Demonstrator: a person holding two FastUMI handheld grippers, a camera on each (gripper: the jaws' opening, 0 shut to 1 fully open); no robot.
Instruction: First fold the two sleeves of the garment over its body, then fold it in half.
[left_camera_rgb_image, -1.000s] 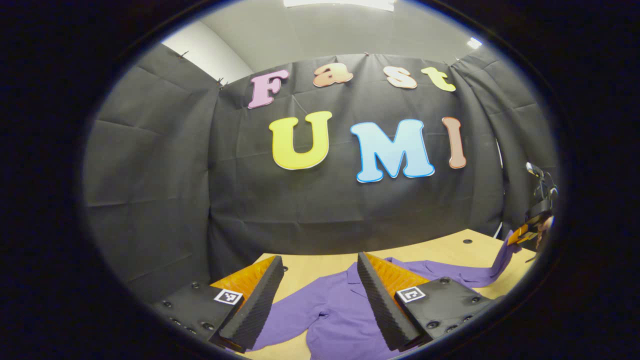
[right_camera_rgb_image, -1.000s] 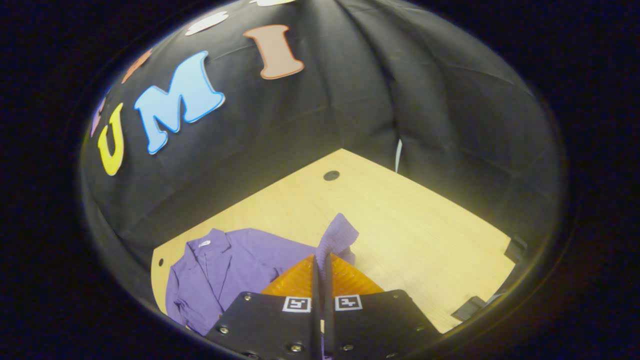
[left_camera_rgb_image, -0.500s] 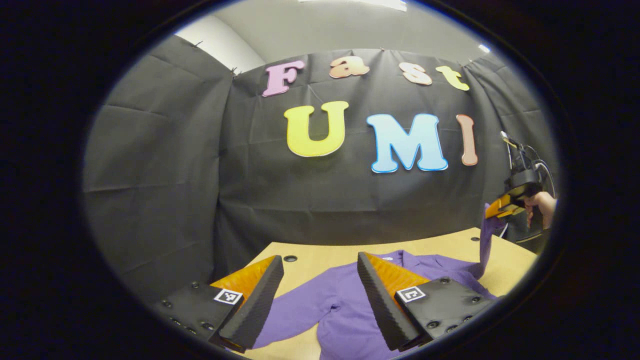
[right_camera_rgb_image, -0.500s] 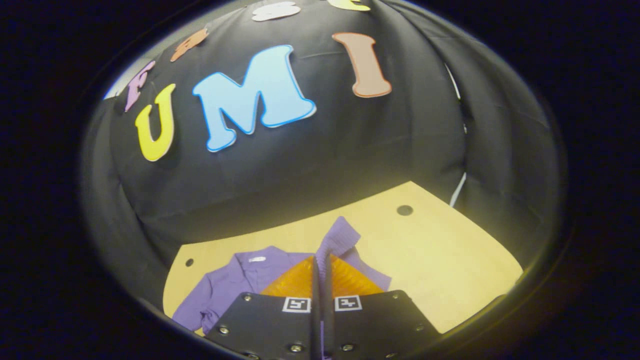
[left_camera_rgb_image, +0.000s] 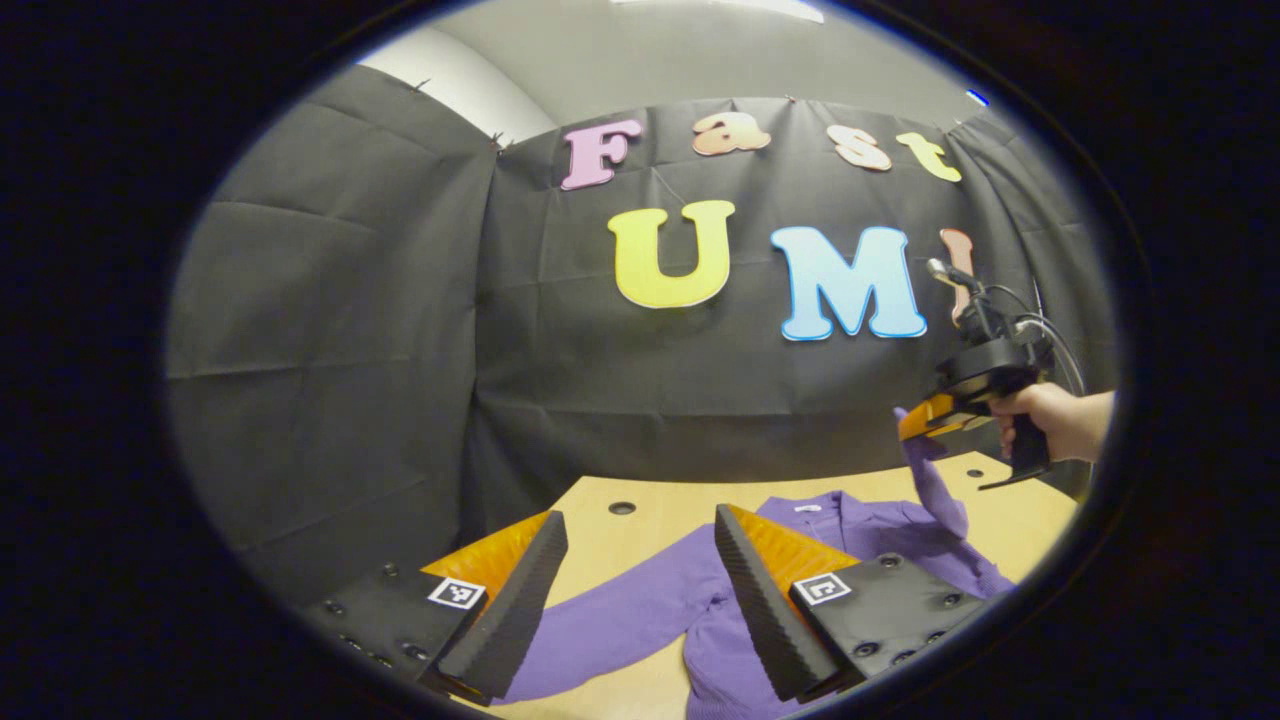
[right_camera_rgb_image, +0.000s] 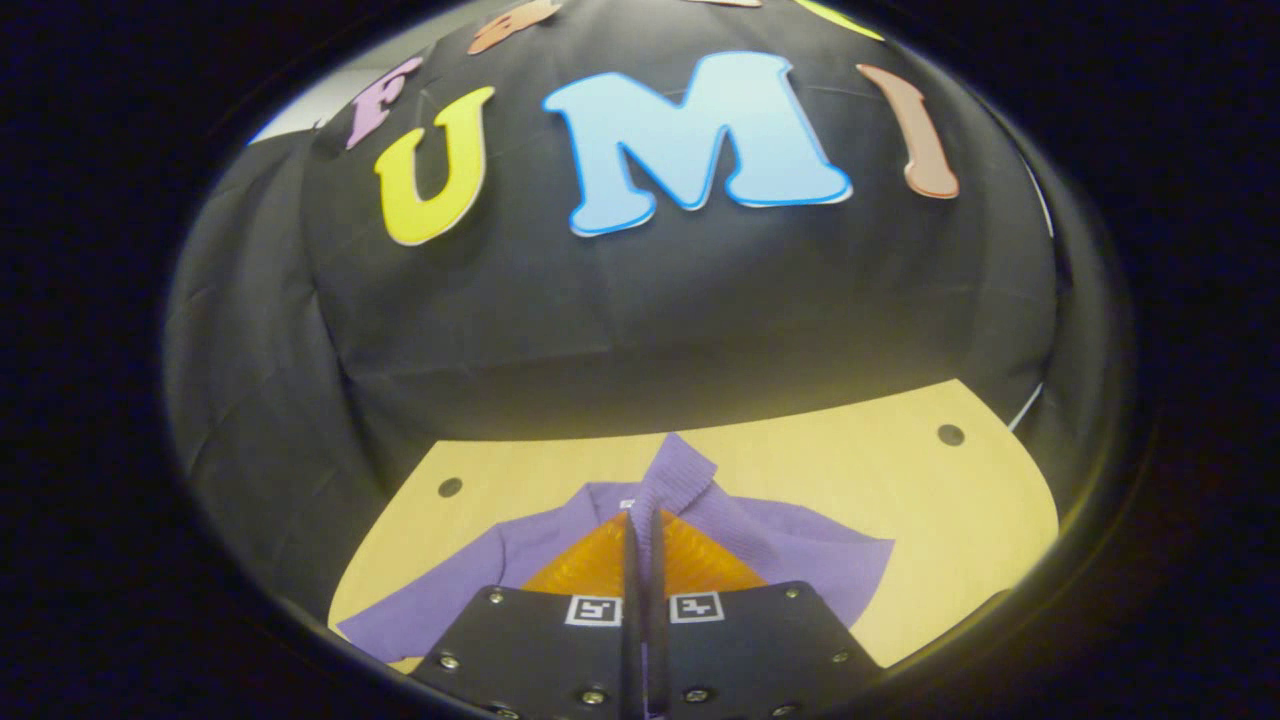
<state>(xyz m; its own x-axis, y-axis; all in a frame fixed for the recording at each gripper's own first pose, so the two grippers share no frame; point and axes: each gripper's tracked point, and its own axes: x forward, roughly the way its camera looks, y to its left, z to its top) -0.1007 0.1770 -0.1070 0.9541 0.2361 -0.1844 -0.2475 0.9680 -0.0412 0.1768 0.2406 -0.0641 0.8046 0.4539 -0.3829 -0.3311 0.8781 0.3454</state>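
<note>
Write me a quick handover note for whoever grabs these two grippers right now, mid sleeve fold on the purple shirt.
Right gripper: shut on the cuff of the right sleeve, held up off the table and over the shirt's body; a hand grips it.
Left gripper: open, holding nothing, low over the left sleeve, which lies spread flat on the wood.
Purple shirt: laid out flat, collar toward the booth's wall.
Done: right sleeve picked up, not yet laid down.
Left: lay that sleeve across the body and release, fold the left sleeve over, then fold the shirt in half.
</note>
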